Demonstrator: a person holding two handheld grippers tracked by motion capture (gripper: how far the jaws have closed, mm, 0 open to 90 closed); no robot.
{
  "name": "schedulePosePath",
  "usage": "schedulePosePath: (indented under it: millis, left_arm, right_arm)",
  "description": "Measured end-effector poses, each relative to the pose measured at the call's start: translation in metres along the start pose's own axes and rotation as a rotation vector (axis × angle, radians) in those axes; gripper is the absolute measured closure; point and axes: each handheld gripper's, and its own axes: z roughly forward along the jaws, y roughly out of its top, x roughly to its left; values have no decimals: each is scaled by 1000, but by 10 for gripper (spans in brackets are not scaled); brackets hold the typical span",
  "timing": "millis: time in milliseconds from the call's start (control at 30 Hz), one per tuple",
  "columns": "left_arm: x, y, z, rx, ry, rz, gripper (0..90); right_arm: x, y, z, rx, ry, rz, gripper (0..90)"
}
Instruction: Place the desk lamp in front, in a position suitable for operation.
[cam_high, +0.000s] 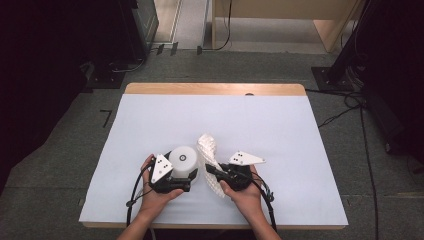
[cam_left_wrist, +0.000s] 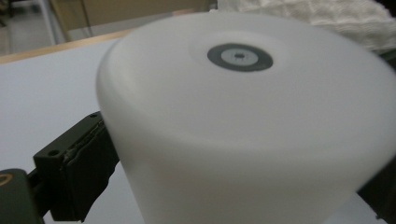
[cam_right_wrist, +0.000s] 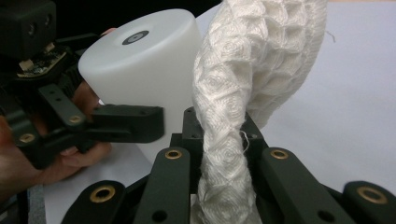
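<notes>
Both hands are low over the near edge of the table (cam_high: 150, 115) now. The left gripper (cam_high: 186, 183) has its fingers (cam_left_wrist: 74, 163) clamped around the side of a white cup (cam_high: 183, 161), which sits upside down on the table, the round mark on its base facing up. Right beside it, the right gripper (cam_high: 212, 171) has its fingers (cam_right_wrist: 175, 172) closed tight on a white cloth (cam_high: 208, 150), bunched into a twisted rope that rises from between them and curls away, just next to the cup. The two grippers face each other, close together.
</notes>
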Motion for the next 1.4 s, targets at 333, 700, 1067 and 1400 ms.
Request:
schedulePosePath:
  millis: [333,700,1067,1400]
  left_arm:
    - [20,7,-9,-65,-151,-30,87]
    - [13,8,-5,-30,-232,46,88]
    - [17,14,-11,-62,-210,36,88]
    - [19,3,-2,-34,-185,75,88]
  right_arm:
    - [-1,-6,7,35,-3,4,792]
    - [15,9,-4,-30,51,-27,794]
    - [10,-3,8,40,32,-22,794]
    - [0,-2,2,17,-6,-1,792]
